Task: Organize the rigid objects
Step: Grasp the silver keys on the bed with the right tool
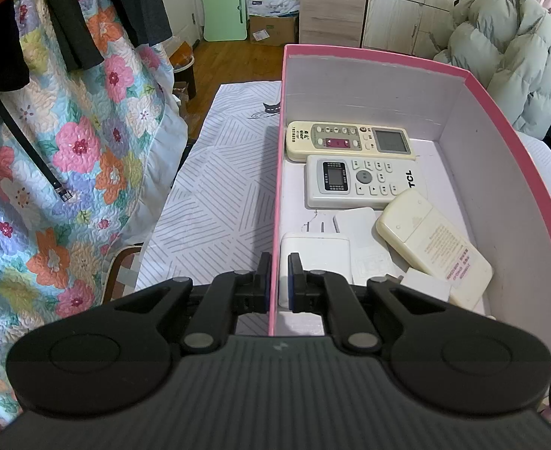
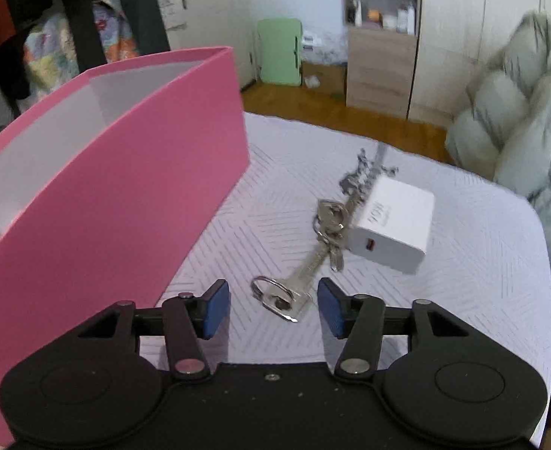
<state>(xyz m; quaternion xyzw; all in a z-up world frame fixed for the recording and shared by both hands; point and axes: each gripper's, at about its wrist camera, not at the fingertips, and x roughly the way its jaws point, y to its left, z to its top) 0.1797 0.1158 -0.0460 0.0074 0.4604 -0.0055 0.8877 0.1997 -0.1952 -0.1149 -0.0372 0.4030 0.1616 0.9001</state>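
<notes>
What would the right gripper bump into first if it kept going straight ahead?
Most likely the silver bunch of keys on the striped white cloth. The right gripper stands open with the nearest key's head between its blue pads, not touching. The white charger block lies farther on.

Ahead of your left gripper (image 1: 277, 281), 1 remote (image 1: 433, 247) covers parts of the white adapters (image 1: 362, 232) beneath it. Ahead of your right gripper (image 2: 274, 309), the keychain charm (image 2: 365, 168) and the charger's (image 2: 392, 225) lettering blur beyond reading.
</notes>
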